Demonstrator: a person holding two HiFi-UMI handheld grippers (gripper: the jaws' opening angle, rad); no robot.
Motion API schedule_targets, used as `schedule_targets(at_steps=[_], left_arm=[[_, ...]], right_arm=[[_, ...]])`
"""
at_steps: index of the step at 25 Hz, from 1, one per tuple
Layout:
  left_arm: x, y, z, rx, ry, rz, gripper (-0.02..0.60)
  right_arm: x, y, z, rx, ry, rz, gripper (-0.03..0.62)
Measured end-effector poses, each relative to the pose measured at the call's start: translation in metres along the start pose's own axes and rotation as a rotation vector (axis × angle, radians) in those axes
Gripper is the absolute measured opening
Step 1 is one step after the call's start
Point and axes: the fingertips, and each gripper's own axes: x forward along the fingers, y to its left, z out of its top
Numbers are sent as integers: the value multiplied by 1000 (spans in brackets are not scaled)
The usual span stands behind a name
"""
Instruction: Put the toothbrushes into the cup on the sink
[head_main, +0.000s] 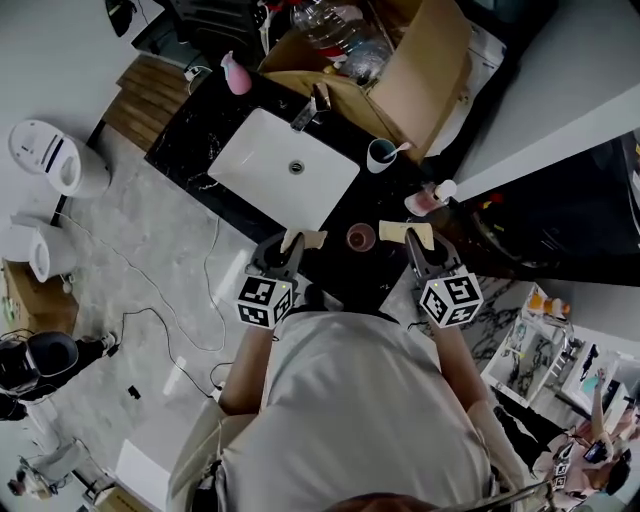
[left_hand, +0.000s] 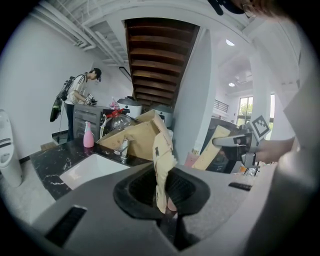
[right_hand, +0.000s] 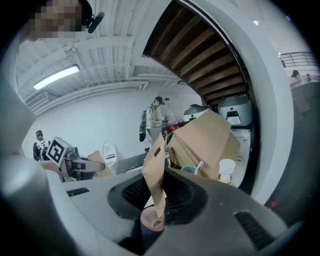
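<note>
White sink sits upper middle of the head view, set in the black counter. Just below it, the left gripper is clamped on a tan paper packet. Small pinkish cup is next. Teal cup with a toothbrush in it stands right of the sink. Lower right of that, the right gripper pinches a second tan packet.
</note>
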Motion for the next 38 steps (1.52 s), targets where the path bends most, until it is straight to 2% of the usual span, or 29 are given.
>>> schedule_targets(at_steps=[17, 38], left_arm=[[-18, 11, -15, -35, 26, 78, 35], [-37, 14, -30, -74, 36, 150, 35]], right_arm=[[46, 17, -54, -62, 147, 118, 71], [79, 19, -122, -130, 269, 148, 72]])
